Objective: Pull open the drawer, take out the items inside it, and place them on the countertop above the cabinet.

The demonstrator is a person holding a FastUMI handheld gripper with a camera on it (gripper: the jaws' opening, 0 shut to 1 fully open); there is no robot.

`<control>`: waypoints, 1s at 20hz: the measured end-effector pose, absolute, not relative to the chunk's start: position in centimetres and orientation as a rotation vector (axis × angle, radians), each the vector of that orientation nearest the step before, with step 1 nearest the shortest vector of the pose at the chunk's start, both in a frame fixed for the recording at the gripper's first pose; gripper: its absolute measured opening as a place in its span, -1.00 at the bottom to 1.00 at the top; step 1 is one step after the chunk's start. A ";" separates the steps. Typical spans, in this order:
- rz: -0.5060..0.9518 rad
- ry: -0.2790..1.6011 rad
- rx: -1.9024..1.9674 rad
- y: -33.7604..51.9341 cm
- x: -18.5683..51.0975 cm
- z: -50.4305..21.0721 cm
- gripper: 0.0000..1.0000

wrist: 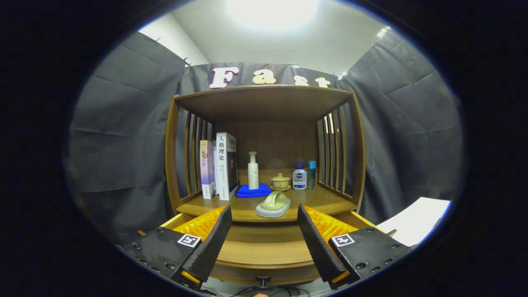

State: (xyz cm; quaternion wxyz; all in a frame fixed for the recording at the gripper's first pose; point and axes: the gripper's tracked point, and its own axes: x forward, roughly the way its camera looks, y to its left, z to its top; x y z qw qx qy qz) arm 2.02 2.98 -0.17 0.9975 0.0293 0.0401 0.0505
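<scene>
Fingers of your gripper [264, 231] stand wide apart with nothing between them, poised over the pulled-out drawer [264, 247] of the wooden cabinet [264, 99]. Orange lining [202, 225] shows inside the drawer behind both fingers; whether anything lies in it, you cannot tell. Just beyond the fingertips, on the countertop [321, 200], a pale green cup [275, 200] lies tipped on a grey pad [272, 211]. Further back stand books [225, 165], a white pump bottle [253, 171] beside a folded blue cloth [253, 190], a lidded tea bowl [280, 181] and two small bottles [304, 175].
</scene>
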 end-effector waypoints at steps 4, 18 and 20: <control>0.097 0.109 0.020 2.3 0.5 -3.0 0.98; 0.106 0.218 0.014 3.7 -4.0 -12.1 0.99; 0.102 0.247 0.030 3.6 -4.3 -13.7 0.99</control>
